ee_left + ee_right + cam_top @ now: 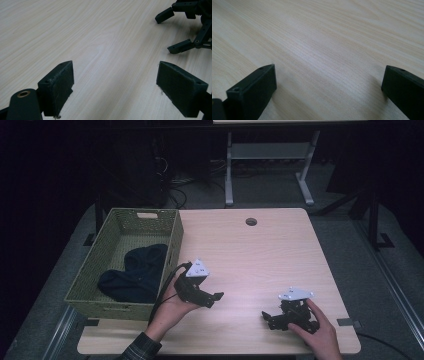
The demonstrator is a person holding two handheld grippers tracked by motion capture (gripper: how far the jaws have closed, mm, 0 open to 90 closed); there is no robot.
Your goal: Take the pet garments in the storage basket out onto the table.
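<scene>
While both hands rest low on the table, left gripper sits at 7 o'clock, jaws wide, empty; right gripper at 5 o'clock, jaws wide, empty. Green basket at 9 o'clock holds dark cloth.

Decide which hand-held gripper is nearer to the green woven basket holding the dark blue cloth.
Left. The left hand-held gripper sits just beside the green woven basket, by its near right corner. The right hand-held gripper rests well across the light wooden table, nearer its right edge.
</scene>
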